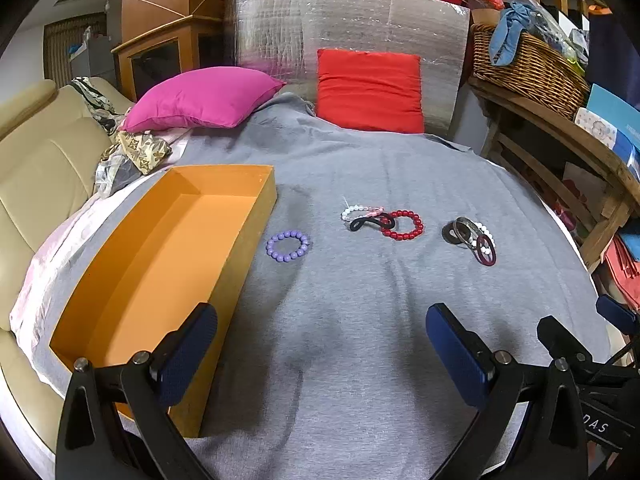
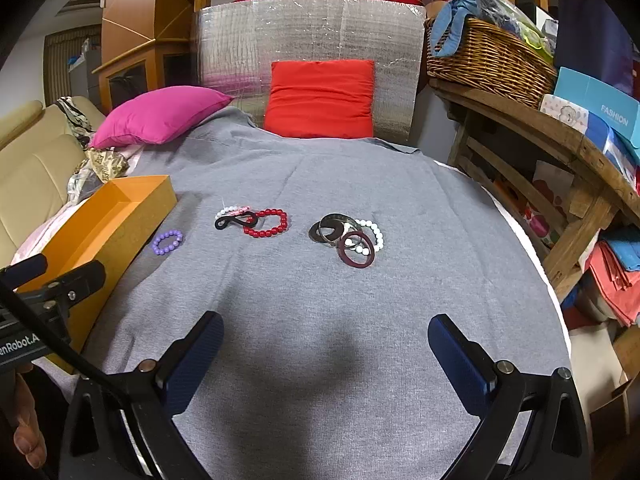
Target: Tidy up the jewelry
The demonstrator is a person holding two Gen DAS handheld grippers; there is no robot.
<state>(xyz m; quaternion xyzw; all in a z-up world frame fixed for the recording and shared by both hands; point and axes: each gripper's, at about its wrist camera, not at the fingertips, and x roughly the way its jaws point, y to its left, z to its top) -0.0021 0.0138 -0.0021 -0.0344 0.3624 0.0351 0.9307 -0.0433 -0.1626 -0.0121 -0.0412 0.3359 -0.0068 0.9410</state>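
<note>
On the grey cloth-covered bed [image 1: 360,340], the jewelry lies spread in three loose groups beside a long, open orange cardboard box [image 1: 160,248], which sits empty at the left edge, probably so pieces can be dropped straight in. Nearest the box lies one purple beaded bracelet [image 1: 287,245], alone and clear of the rest, likely the easiest first pick. Farther right, a cluster of three touches or overlaps: one white-and-pink beaded bracelet [image 1: 361,212], one black looped hair tie [image 1: 372,222] and one red beaded bracelet [image 1: 402,225]. Well apart from those, a second heap holds what looks like two dark metal bangles [image 2: 332,229], one white beaded bracelet [image 2: 372,232] and one maroon ring-shaped bangle [image 2: 356,255], stacked so that the exact count is uncertain. The left gripper [image 1: 320,356] hovers low over the cloth near the box, its fingers spread wide with nothing between them; the right gripper [image 2: 326,364] hangs likewise, fingers wide apart and empty, facing the heap.
</note>
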